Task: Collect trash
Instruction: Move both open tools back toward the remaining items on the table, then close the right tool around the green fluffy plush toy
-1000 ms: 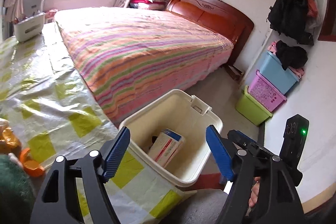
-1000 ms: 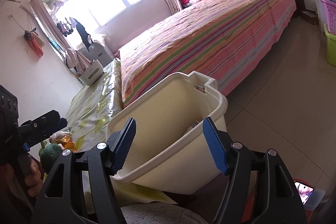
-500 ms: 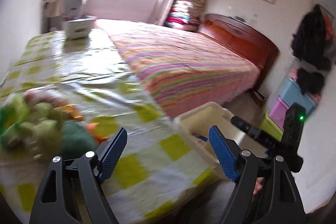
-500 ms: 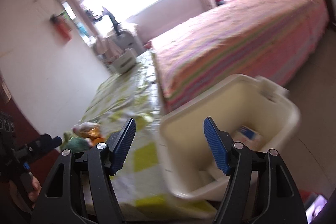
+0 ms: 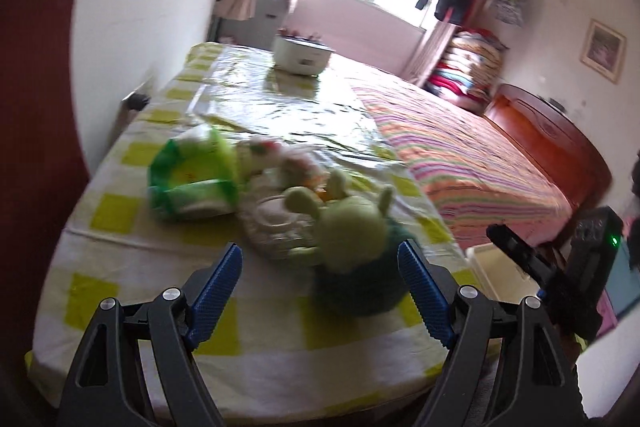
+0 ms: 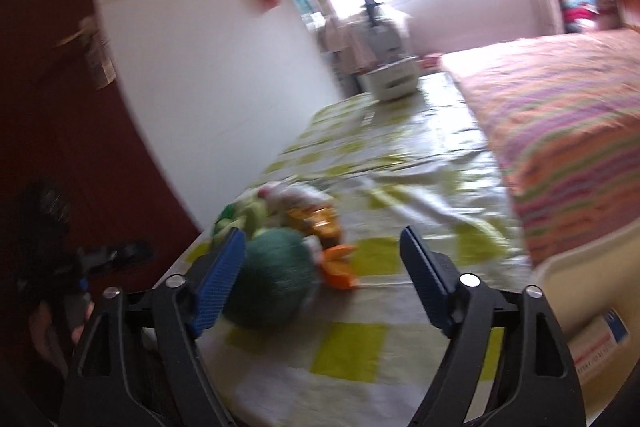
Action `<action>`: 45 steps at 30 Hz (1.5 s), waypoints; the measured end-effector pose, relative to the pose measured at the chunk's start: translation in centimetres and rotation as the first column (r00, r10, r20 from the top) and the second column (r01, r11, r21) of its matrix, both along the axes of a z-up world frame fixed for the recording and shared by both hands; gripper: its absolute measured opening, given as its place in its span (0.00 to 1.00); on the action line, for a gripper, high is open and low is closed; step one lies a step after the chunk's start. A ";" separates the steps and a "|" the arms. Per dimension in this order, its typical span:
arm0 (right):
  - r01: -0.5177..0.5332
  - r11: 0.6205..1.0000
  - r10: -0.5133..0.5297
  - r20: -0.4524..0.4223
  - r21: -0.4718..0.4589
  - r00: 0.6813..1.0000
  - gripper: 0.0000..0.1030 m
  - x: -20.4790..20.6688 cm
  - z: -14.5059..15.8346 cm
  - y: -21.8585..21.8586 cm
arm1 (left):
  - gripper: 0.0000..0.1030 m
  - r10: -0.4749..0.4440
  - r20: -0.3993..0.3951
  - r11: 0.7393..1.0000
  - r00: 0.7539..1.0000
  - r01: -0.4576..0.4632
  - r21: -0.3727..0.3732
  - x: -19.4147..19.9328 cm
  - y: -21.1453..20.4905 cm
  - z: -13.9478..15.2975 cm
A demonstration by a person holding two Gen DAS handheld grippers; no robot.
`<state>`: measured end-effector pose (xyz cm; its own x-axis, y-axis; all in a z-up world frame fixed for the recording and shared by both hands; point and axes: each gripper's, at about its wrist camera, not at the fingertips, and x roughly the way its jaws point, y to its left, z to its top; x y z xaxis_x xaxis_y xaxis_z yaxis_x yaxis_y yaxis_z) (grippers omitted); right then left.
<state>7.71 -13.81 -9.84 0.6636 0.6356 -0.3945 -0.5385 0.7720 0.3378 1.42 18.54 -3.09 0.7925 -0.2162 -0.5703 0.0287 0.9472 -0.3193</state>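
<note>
A blurred heap of trash lies on the yellow-checked tablecloth (image 5: 120,203). It includes a green plastic pack (image 5: 192,183), a white round lid (image 5: 276,223), a pale green lump (image 5: 352,227) and a dark green ball (image 6: 272,283) beside orange peel (image 6: 340,263). My left gripper (image 5: 318,255) is open just short of the heap, holding nothing. My right gripper (image 6: 322,239) has its jaws opening, with nothing pressed between the pads; the dark green ball sits just beyond its left finger. The cream bin (image 6: 580,267) at the table's right edge holds a white box (image 6: 600,339).
A striped bed (image 5: 480,163) runs along the table's right side. A white basket (image 5: 300,57) stands at the table's far end. A white wall (image 6: 208,67) and a dark red door (image 6: 48,107) close the left side. The other gripper (image 5: 560,267) shows at right.
Both views have swung left from the cream bin to the trash heap on the table. The right gripper's jaws stand wider than before. The left jaws look unchanged.
</note>
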 end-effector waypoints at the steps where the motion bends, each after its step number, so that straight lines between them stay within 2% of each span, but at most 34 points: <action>1: -0.029 1.000 0.029 0.018 -0.012 0.999 0.84 -0.4 0.1 0.6 | 0.76 0.014 -0.003 1.000 1.000 -0.014 -0.006 -0.2 0.7 -0.1; 4: -0.068 0.996 0.072 0.071 -0.063 0.995 0.89 -1.1 0.6 2.2 | 0.76 0.033 -0.013 0.999 0.999 -0.034 -0.020 -0.2 1.7 -0.4; 5: -0.085 0.994 0.091 0.075 -0.072 0.993 0.93 -1.1 0.7 2.7 | 0.76 0.037 -0.016 0.999 0.999 -0.038 -0.023 -0.3 2.1 -0.7; 7: -0.098 0.991 0.105 0.072 -0.087 0.992 0.94 -1.0 0.5 3.3 | 0.76 0.049 -0.024 0.999 0.998 -0.050 -0.022 -0.4 2.5 -0.9; 13: -0.206 0.968 0.207 -0.008 -0.144 0.978 0.94 0.9 -1.1 7.0 | 0.76 0.065 -0.038 0.998 0.997 -0.065 -0.013 -0.6 3.0 -1.3; 18: -0.240 0.950 0.232 -0.063 -0.200 0.971 0.94 2.8 -2.6 9.7 | 0.76 0.083 -0.049 0.997 0.995 -0.083 -0.003 -0.8 3.4 -1.4; 22: -0.229 0.937 0.212 -0.093 -0.265 0.973 0.94 3.8 -3.6 11.1 | 0.76 0.097 -0.056 0.995 0.994 -0.097 -0.003 -0.9 3.7 -1.4; 25: -0.234 0.926 0.210 -0.109 -0.298 0.972 0.91 3.9 -4.5 11.6 | 0.76 0.100 -0.065 0.995 0.993 -0.100 -0.002 -0.7 3.8 -1.7; 27: -0.210 0.923 0.193 -0.086 -0.323 0.978 0.76 3.8 -4.5 11.8 | 0.76 0.102 -0.071 0.995 0.992 -0.103 0.000 -0.6 3.8 -1.9; 31: -0.210 0.938 0.187 -0.107 -0.277 0.977 0.71 4.1 -4.4 10.9 | 0.76 0.099 -0.089 0.995 0.991 -0.100 0.000 -0.3 3.6 -2.3; 35: -0.194 0.964 0.171 -0.135 -0.181 0.976 0.68 4.4 -4.4 9.0 | 0.76 0.091 -0.094 0.996 0.991 -0.091 0.005 -0.2 3.1 -2.4; 40: -0.145 0.987 0.139 -0.102 -0.061 0.985 0.68 4.3 -3.0 6.0 | 0.76 0.061 -0.108 0.998 0.992 -0.064 -0.017 0.7 2.2 -2.6; 42: -0.115 0.993 0.112 -0.090 -0.029 0.990 0.68 4.3 -2.5 4.8 | 0.76 0.037 -0.126 0.996 0.991 -0.046 -0.070 1.5 1.9 -2.9; 45: -0.077 0.997 0.078 -0.089 0.009 0.993 0.68 4.5 -2.4 3.3 | 0.76 0.013 -0.167 0.981 0.986 -0.045 -0.191 2.7 2.2 -3.5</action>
